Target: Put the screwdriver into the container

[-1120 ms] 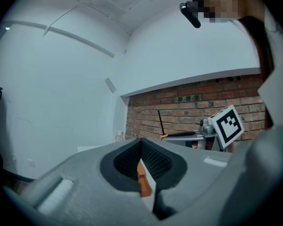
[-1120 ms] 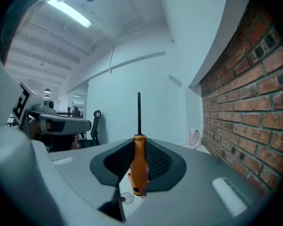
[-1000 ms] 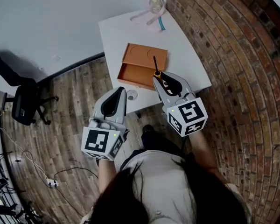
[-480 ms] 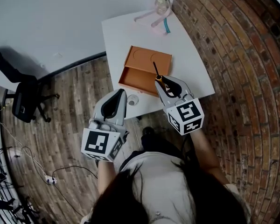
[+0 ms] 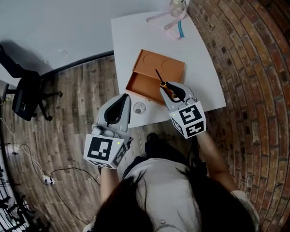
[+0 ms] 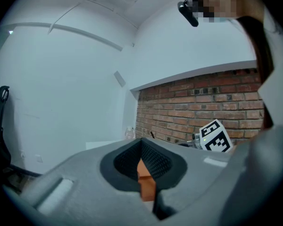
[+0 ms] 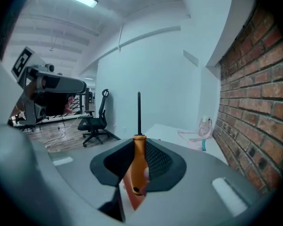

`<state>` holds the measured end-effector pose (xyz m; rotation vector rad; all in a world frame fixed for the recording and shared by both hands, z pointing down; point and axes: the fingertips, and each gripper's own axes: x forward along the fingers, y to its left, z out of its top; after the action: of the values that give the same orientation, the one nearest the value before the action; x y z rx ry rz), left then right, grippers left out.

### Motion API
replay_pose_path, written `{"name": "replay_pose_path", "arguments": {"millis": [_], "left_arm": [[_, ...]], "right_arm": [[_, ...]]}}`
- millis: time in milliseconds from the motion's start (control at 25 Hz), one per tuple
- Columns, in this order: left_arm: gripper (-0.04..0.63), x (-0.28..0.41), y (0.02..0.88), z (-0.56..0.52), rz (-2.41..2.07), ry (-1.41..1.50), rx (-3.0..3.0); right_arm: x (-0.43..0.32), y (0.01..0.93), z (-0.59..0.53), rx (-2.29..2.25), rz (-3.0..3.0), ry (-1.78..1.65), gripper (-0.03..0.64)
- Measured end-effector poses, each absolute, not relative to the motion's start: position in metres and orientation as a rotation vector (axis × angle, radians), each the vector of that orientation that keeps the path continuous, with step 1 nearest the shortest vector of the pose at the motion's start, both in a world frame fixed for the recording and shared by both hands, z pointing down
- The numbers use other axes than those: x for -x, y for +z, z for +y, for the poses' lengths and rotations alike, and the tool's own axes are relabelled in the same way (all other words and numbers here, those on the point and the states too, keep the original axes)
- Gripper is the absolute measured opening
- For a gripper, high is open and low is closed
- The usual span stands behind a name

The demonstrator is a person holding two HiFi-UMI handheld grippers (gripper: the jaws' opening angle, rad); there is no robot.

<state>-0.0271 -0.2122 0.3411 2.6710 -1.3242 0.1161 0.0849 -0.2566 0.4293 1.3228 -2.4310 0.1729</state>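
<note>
1. The right gripper [image 7: 139, 147] is clamping its dark, mesh-textured pads on the smooth orange handle of the screwdriver [image 7: 138, 166]. The thin black shaft is sticking straight out beyond the jaw tips.
2. The left gripper [image 6: 142, 161] is pressing its jaws together with nothing gripped. Only an orange sliver is showing in the slit between its ribbed pads.
3. The head view alone is showing the container [image 5: 171, 66], a flat rectangular orange box with shallow round recesses. It is lying on the white table [image 5: 203, 57] just ahead of the right gripper, and the shaft tip is overlapping it.
4. Just ahead of the left gripper, a small clear round thing [image 5: 139, 108] is sitting at the near table edge.
5. The right gripper view is adding an office chair [image 7: 96, 121] left of the shaft and a clear bottle [image 7: 205, 126] with a pink strap on the right, by the rough brick wall [image 7: 254, 102]. The left gripper view is catching the right gripper off to its right.
</note>
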Motion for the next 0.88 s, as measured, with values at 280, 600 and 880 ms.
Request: {"name": "replay_pose_path", "arguments": {"millis": [280, 600, 880], "left_arm": [[0.002, 0.039, 0.352, -0.229, -1.369, 0.122, -2.611], [0.002, 0.044, 0.362, -0.243, -1.395, 0.136, -2.570], [0.002, 0.050, 0.371, -0.247, -1.397, 0.150, -2.543]], "right_arm": [[-0.078, 0.459, -0.275, -1.234, -2.401, 0.193, 0.080], [-0.077, 0.495, -0.291, -1.138, -2.348, 0.215, 0.080], [-0.072, 0.524, -0.302, -1.065, -2.298, 0.230, 0.080]]}}
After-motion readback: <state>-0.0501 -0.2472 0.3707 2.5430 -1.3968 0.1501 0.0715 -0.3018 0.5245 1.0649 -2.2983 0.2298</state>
